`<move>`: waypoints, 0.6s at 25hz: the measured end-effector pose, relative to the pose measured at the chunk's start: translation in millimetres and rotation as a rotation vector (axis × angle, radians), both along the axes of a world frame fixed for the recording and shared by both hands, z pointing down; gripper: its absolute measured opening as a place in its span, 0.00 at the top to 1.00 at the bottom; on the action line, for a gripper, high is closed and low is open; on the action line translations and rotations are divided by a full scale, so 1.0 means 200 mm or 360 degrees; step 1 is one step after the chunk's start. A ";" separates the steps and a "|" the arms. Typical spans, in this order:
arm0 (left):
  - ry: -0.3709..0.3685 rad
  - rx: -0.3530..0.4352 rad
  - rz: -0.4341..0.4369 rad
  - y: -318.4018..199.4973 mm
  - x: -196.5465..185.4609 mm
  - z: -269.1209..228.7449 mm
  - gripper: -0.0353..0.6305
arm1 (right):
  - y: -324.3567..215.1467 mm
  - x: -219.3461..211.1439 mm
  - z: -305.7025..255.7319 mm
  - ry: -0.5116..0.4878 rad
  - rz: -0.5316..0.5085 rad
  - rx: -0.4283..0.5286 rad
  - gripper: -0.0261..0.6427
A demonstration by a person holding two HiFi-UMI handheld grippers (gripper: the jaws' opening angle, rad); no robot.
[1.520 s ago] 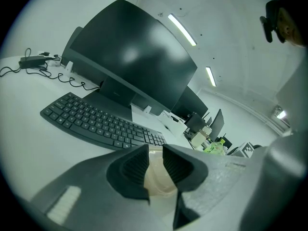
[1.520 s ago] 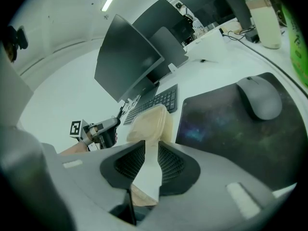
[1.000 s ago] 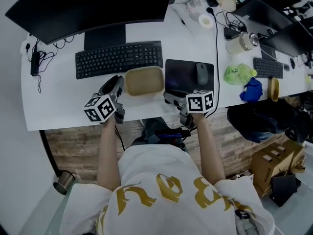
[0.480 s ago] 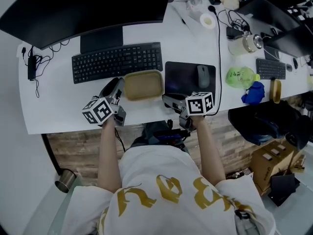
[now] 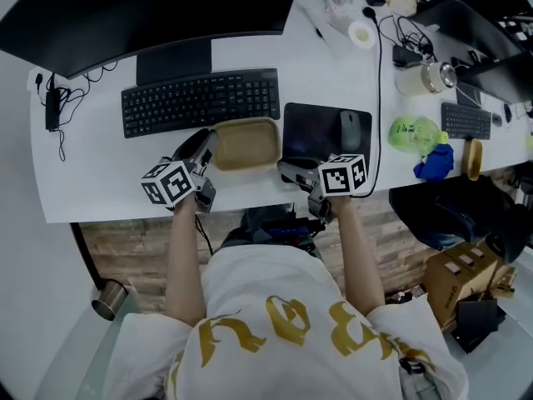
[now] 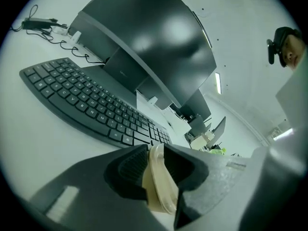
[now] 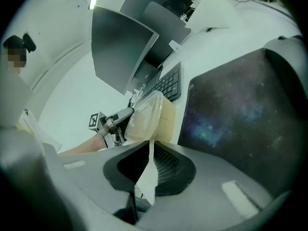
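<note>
The keyboard point(image 5: 200, 101) lies just behind the box point(image 5: 246, 144), and the monitor point(image 5: 141, 11) stands farther behind the box. The mouse pad point(image 5: 310, 133) lies just right of the box, with the mouse point(image 5: 349, 129) on it.

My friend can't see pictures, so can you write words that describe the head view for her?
Seen from above, the left gripper and right gripper each grip one side of a tan plastic container at a white desk. A black keyboard lies beyond it, and a mouse sits on a dark mouse pad to its right.
</note>
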State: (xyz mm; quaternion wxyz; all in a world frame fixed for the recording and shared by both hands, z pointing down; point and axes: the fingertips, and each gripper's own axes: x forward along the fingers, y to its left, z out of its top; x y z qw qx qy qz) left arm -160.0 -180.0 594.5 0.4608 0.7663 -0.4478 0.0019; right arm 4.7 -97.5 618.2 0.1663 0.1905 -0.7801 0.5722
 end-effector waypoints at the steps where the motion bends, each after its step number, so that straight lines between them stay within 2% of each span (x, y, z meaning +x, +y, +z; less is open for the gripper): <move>1: 0.0006 -0.0004 -0.0004 0.00 0.00 0.00 0.80 | 0.00 0.00 0.00 0.0000 -0.0003 0.0002 0.88; 4: 0.0006 -0.0008 -0.0014 -0.01 -0.01 0.00 0.80 | 0.00 -0.01 -0.01 -0.0005 -0.0006 0.0009 0.89; 8: -0.0069 0.0008 0.0016 -0.01 0.00 -0.01 0.81 | 0.00 -0.01 -0.01 -0.0001 0.0001 0.0027 0.89; 15: -0.0082 0.0033 0.0033 -0.01 0.00 -0.05 0.81 | 0.00 -0.01 -0.04 -0.0009 0.0008 0.0036 0.89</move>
